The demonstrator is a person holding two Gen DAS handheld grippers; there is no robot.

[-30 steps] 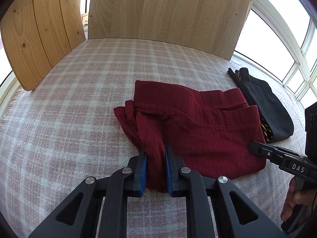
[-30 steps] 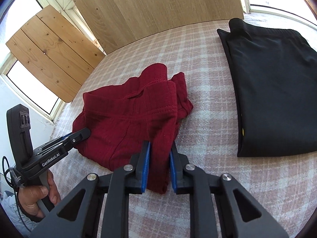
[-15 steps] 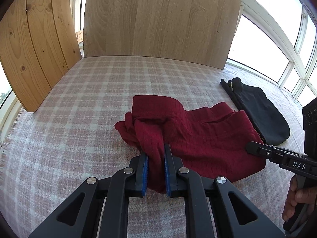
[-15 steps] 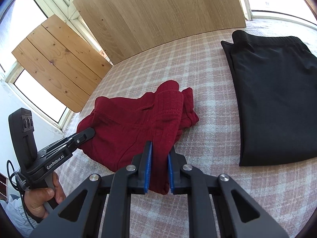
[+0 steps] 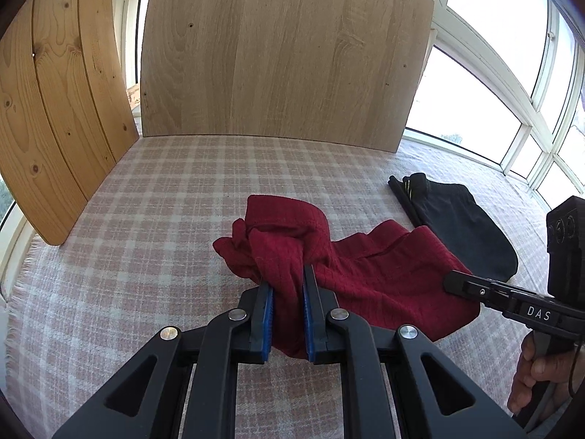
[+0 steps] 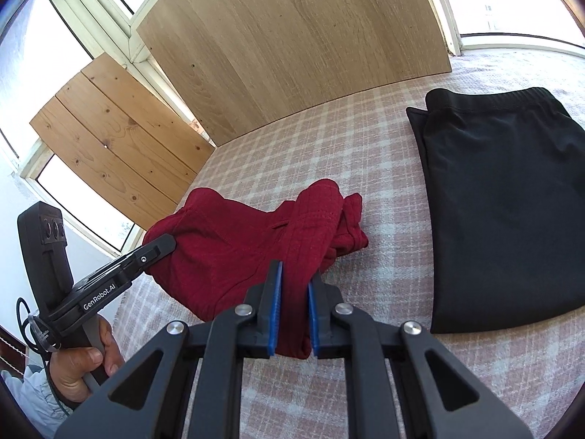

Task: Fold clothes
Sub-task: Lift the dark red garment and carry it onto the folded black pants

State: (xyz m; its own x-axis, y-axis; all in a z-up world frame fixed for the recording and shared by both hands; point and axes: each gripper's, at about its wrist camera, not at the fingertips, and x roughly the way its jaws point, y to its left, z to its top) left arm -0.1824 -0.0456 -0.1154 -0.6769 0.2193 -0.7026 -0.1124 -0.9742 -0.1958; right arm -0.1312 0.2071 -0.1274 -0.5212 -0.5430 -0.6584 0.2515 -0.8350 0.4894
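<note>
A dark red knitted garment (image 5: 384, 274) lies bunched on the pink-and-white checked cloth (image 5: 146, 219). My left gripper (image 5: 287, 285) is shut on one near corner of it, the blue pads pressing the fabric. My right gripper (image 6: 296, 278) is shut on the other near corner of the red garment (image 6: 234, 252). Both corners are raised off the cloth, and the far part still rests on it. The right gripper (image 5: 453, 280) shows at the garment's right edge in the left wrist view. In the right wrist view the left gripper (image 6: 166, 243) shows at the garment's left edge.
A folded black garment (image 6: 512, 212) lies flat to the right of the red one, also seen as the black garment (image 5: 460, 226). Wooden boards (image 5: 278, 55) stand along the far edge and at the left (image 5: 55, 109). Windows lie behind them. A person's hand (image 6: 84, 369) grips the left tool's handle.
Both grippers have risen with the red garment's near corners, pulling the fabric up and bunching it toward me. The black garment has not moved.
</note>
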